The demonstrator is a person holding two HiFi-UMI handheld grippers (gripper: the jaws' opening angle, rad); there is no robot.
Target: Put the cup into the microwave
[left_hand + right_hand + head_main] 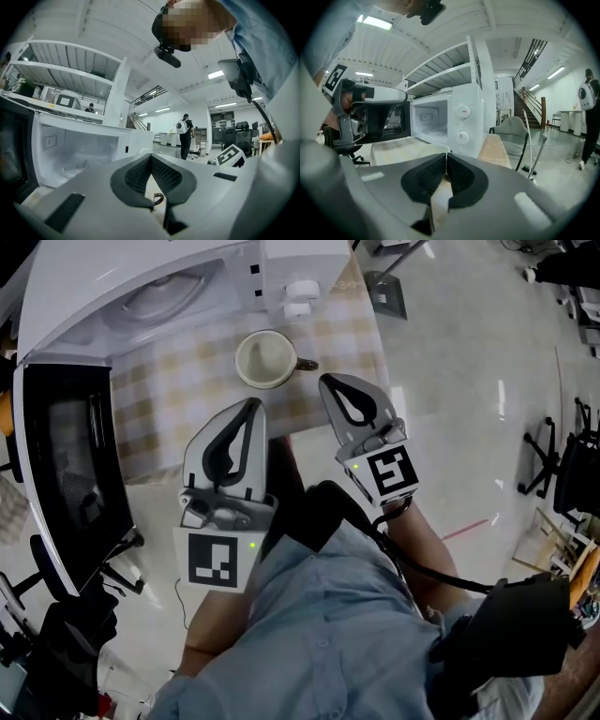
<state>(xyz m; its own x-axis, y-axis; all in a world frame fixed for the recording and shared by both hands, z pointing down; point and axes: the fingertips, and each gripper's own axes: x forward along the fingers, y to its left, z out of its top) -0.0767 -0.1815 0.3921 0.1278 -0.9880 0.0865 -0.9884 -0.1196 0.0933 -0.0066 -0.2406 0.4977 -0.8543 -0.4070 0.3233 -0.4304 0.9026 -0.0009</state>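
1. Head view. The cup (266, 360) stands upright on the checked tablecloth (169, 390), just in front of the microwave (141, 287). The microwave door (66, 465) hangs open at the left. The cup handle (306, 364) points toward the right gripper (326, 382), which is near it but not touching. The left gripper (250, 407) sits below the cup, also apart from it. Both tongs are clenched and hold nothing. I judge the step in hand to be the approach for the grasp.

2. Left gripper view. The left gripper (151, 157) has its pads meeting at the tip with nothing between them. The cup handle (158, 198) shows through the gap under the pads. The microwave cavity (70, 150) stands open at the left. I keep this gripper out of the lane between cup and cavity.

3. Right gripper view. The right gripper (446, 157) is clenched and empty, and the microwave knobs (462, 124) lie ahead. I would release these jaws before closing in. I would then take the cup wall or rim beside the handle, clamp firmly and carry the cup upright past the cavity's front edge.
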